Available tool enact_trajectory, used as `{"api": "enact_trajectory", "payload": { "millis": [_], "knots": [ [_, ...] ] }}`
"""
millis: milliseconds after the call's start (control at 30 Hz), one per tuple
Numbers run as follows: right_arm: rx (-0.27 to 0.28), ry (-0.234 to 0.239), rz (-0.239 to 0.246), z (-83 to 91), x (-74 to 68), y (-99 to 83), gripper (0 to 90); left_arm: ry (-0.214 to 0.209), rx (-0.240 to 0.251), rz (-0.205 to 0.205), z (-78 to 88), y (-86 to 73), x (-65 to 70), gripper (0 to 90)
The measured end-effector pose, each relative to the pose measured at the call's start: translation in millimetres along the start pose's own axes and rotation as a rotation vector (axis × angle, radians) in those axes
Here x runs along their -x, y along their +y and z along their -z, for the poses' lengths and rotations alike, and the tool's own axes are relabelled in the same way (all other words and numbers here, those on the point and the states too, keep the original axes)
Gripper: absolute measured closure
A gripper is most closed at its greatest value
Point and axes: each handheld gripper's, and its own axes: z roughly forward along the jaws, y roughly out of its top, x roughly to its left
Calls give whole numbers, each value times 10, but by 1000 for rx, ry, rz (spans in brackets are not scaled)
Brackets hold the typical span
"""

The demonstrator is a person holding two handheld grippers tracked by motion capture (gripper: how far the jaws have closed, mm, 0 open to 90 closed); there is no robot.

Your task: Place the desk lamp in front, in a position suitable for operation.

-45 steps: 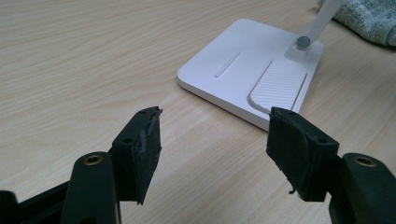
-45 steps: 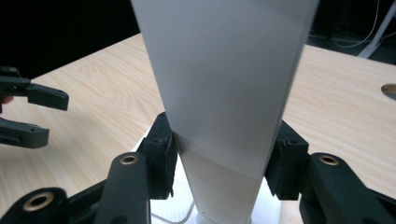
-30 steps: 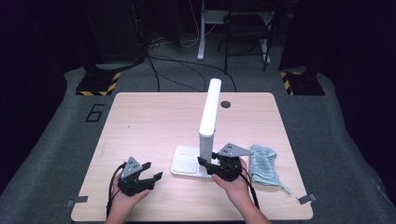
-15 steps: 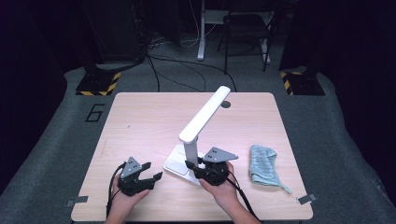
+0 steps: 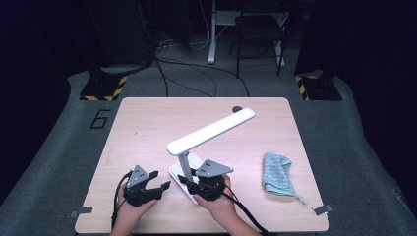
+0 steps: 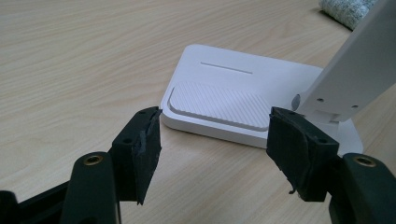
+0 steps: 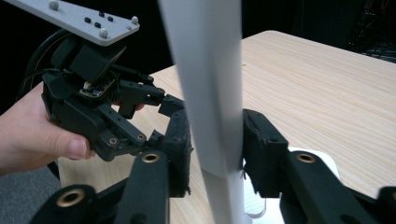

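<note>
The pale wooden table (image 5: 147, 128) carries the white folding desk lamp (image 5: 211, 132), whose flat base lies at my near edge. My right gripper (image 7: 215, 154), jaws just reopening, straddles its upright post; my left gripper (image 6: 212, 140) gapes empty beside the base.
</note>
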Motion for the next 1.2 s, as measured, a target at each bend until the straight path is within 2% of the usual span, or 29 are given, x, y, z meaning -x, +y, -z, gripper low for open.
{"api": "enact_trajectory", "payload": {
  "millis": [67, 300, 400, 467, 500, 633, 767, 933, 1033, 1133, 1200],
  "knots": [
    [-5, 7, -3, 21, 11, -5, 573, -3, -8, -3, 4, 3, -6, 349],
    [2, -25, 9, 167, 80, -40, 453, -10, -7, -6, -16, 4, 19, 346],
    [-4, -21, 14, 236, 131, -88, 413, -31, -10, 19, -22, 7, 39, 345],
    [-25, -15, 5, 268, 171, -130, 389, -46, -10, 16, -19, 16, 46, 345],
    [-28, -15, -1, 288, 184, -153, 385, -45, 3, 15, -25, 16, 58, 345],
    [-42, -15, 1, 364, 233, -231, 371, -75, -6, 8, -11, 34, 92, 344],
    [-55, -21, -7, 447, 310, -329, 376, -88, -1, 10, -25, 41, 135, 344],
    [-80, -51, -21, 550, 398, -468, 365, -109, 0, 8, -10, 72, 169, 344],
    [-107, -73, -5, 616, 449, -547, 359, -120, 6, 3, 9, 107, 219, 339],
    [-108, -86, -26, 670, 506, -609, 354, -136, 8, -21, 25, 148, 284, 339],
    [-98, -88, -57, 687, 542, -643, 353, -144, 3, -23, 27, 169, 313, 339]
  ]
}}
